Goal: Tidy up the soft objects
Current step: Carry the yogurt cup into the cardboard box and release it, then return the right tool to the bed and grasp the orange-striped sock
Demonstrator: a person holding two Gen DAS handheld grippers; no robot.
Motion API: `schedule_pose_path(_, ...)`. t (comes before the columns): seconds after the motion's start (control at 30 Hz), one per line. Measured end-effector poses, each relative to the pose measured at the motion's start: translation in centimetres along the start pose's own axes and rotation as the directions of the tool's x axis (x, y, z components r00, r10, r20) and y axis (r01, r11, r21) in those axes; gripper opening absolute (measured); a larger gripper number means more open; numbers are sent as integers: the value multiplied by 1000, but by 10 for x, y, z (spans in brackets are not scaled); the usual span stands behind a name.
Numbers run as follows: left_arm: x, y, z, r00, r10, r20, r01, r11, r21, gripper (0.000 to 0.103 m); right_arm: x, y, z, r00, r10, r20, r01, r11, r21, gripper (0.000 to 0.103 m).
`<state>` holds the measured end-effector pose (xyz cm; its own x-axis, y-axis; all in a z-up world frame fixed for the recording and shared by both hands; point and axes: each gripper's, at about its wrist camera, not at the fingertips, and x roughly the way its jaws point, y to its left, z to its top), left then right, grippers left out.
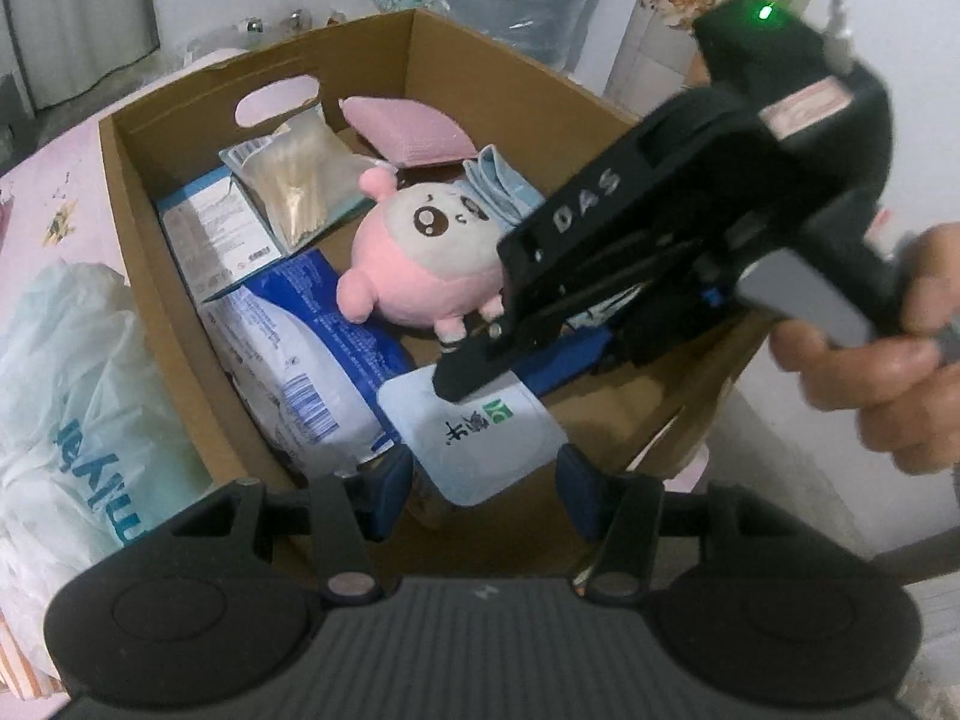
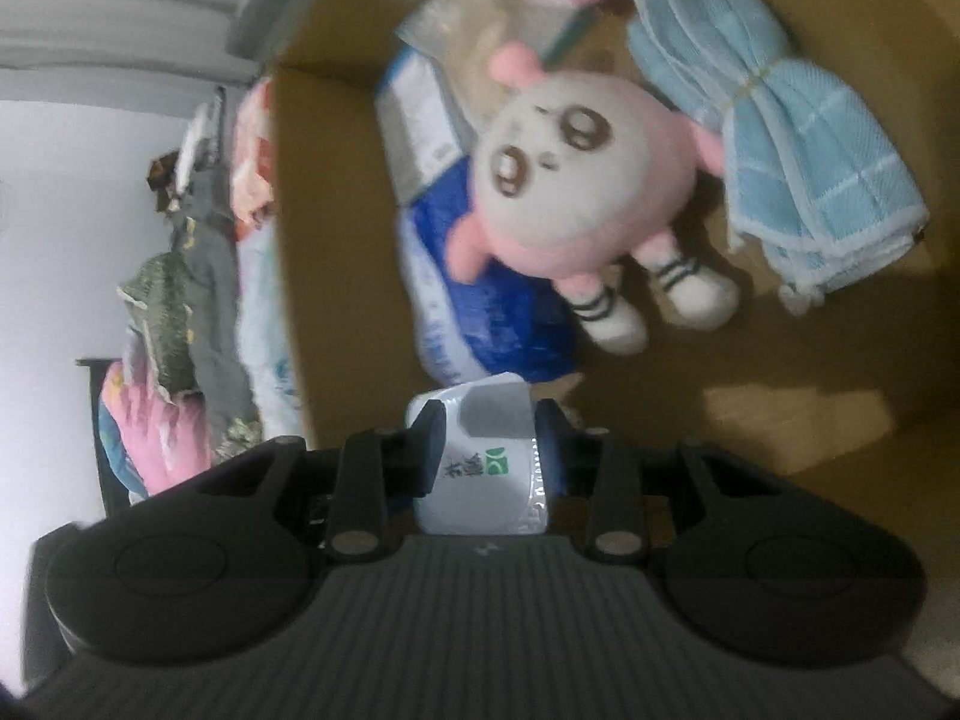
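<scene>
A cardboard box [image 1: 150, 204] holds a pink plush toy [image 1: 420, 264], a blue and white pack [image 1: 312, 354], a pink pad [image 1: 408, 132], a folded blue cloth [image 1: 504, 186] and a bag of cotton swabs [image 1: 294, 180]. My right gripper [image 2: 489, 438] is shut on a white tissue pack [image 2: 486, 480] and holds it over the box; the pack [image 1: 474, 438] and the right gripper [image 1: 474, 372] also show in the left wrist view. My left gripper [image 1: 477, 480] is open and empty just above the box's near edge. In the right wrist view the plush toy [image 2: 564, 192] lies beside the blue cloth [image 2: 798, 138].
A white plastic bag [image 1: 72, 396] lies left of the box on a pink sheet [image 1: 54, 204]. A hand [image 1: 888, 372] holds the right gripper at the right. Piled clothes and bedding [image 2: 192, 276] sit beyond the box wall [image 2: 312, 192].
</scene>
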<state>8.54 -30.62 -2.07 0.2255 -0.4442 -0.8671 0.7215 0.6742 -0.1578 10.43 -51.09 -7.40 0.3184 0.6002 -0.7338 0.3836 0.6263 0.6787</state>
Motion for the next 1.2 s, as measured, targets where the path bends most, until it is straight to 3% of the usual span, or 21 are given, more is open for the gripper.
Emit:
schedule_pose_path(0.33, -40, 6, 1, 990, 68, 123, -69, 998, 7, 62, 18, -6, 0, 1000, -25, -11, 25, 999, -31, 32)
schedule_pose_path(0.77, -80, 51, -30, 967, 163, 197, -144, 984, -106, 62, 47, 7, -11, 996, 57, -64, -58, 998, -9, 33)
schedule_pose_path(0.9, -82, 67, -41, 962, 178, 208, -147, 976, -160, 64, 43, 12, -13, 998, 55, -39, -56, 998, -20, 37)
schedule_pose_path(1.03, -93, 80, -55, 945, 213, 250, -162, 965, -208, 66, 26, 26, -16, 999, 12, 37, -9, 997, -80, 54)
schedule_pose_path(1.2, -111, 97, -76, 918, 259, 300, -185, 949, -255, 69, -1, 42, -22, 992, 8, 129, 10, 990, -141, 59)
